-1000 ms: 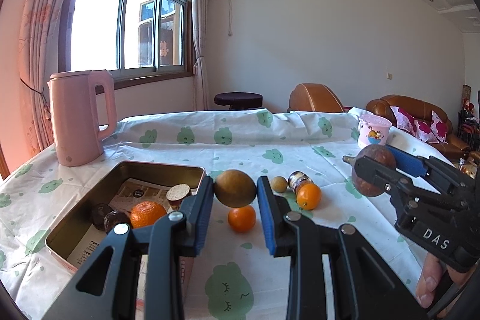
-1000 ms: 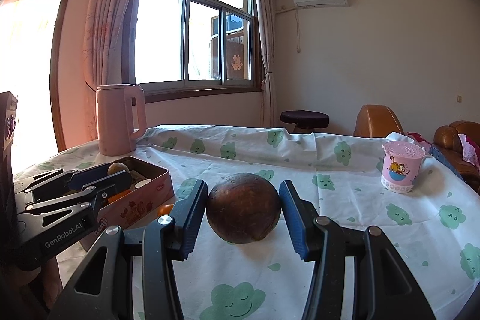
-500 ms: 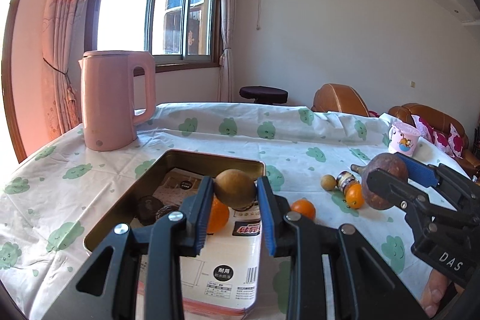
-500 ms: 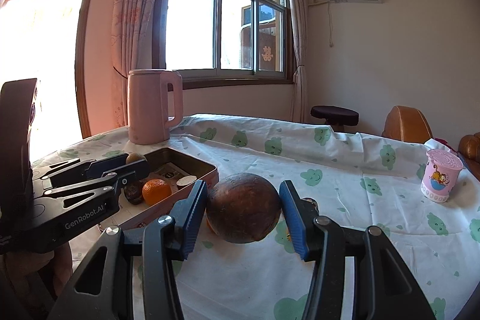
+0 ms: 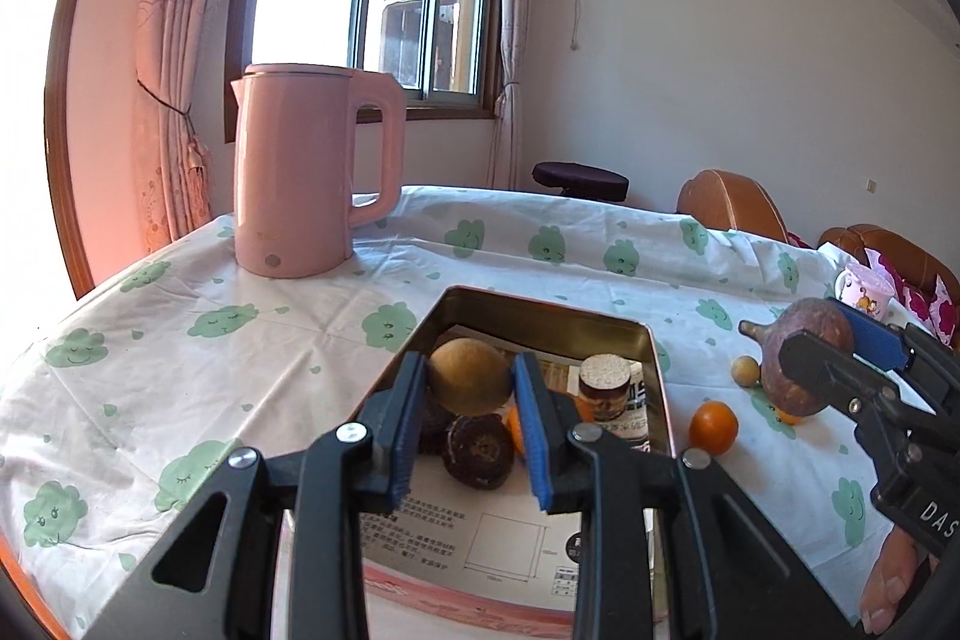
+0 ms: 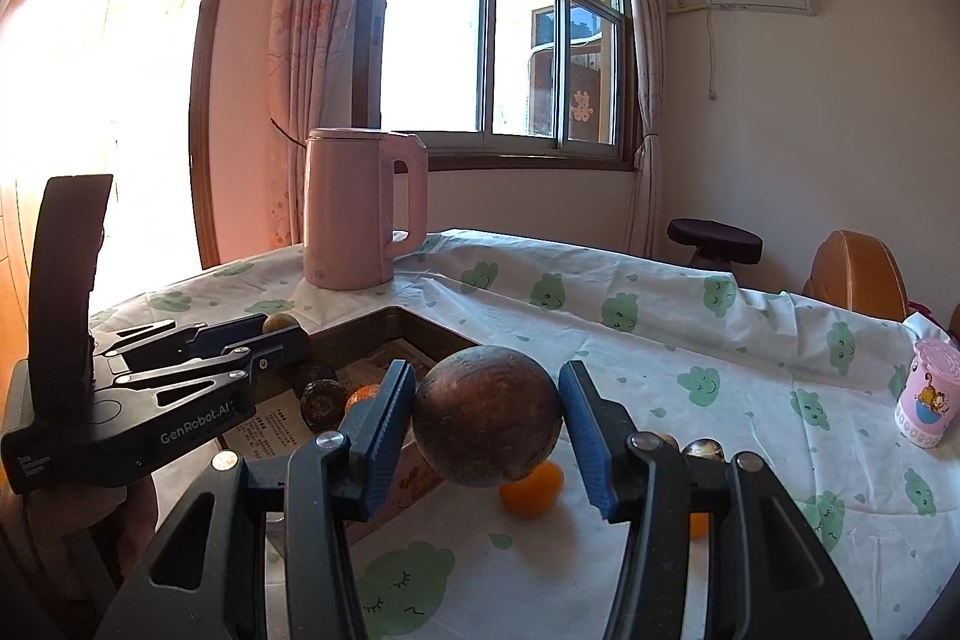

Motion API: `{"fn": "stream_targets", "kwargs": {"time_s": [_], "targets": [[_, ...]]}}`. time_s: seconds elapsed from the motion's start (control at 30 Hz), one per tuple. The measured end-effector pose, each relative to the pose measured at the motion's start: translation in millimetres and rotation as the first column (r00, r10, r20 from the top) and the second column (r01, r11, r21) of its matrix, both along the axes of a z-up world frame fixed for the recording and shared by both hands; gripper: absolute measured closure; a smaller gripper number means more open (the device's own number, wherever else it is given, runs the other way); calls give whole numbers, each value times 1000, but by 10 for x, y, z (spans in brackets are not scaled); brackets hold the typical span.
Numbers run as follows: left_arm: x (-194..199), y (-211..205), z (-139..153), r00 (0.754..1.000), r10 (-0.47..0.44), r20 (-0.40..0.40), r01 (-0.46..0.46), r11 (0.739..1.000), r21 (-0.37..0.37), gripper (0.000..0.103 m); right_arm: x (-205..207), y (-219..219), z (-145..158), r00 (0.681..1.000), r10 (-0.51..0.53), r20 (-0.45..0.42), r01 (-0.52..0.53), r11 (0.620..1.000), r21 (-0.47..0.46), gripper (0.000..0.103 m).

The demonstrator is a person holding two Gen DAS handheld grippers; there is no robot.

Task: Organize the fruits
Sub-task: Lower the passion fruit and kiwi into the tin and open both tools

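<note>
My left gripper (image 5: 470, 385) is shut on a round tan-brown fruit (image 5: 468, 383) and holds it over the open metal tin (image 5: 543, 317). In the tin lie dark round fruits (image 5: 478, 451), an orange partly hidden by my finger, and a small cork-topped jar (image 5: 605, 381). My right gripper (image 6: 487, 421) is shut on a large dark brown fruit (image 6: 486, 424), held above the tablecloth right of the tin (image 6: 420, 325). It also shows in the left wrist view (image 5: 804, 361). Oranges (image 5: 713, 427) and a small tan fruit (image 5: 744, 370) lie on the cloth.
A pink kettle (image 5: 300, 172) stands at the back left of the table. A pink printed cup (image 6: 927, 394) stands at the far right. An orange (image 6: 531, 487) lies under my right gripper. Brown leather seats (image 5: 732, 208) and a dark stool (image 5: 579, 175) stand beyond the table.
My left gripper has carried the tan fruit leftward from the loose fruits to above the tin. My right gripper has followed toward the tin with the dark fruit still held.
</note>
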State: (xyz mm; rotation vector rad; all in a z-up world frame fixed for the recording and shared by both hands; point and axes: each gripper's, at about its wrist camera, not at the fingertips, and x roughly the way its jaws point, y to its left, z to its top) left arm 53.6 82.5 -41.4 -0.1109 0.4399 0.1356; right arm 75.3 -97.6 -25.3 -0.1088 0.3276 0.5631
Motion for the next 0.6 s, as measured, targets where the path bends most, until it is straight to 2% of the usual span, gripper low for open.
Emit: {"fn": "stream_targets", "kwargs": {"time_s": [0.6], "targets": [[14,257,-50,998,19,-53,-20,999,-24,72,111,565,-118,993,103,-51,-105,994,-35,51]]}}
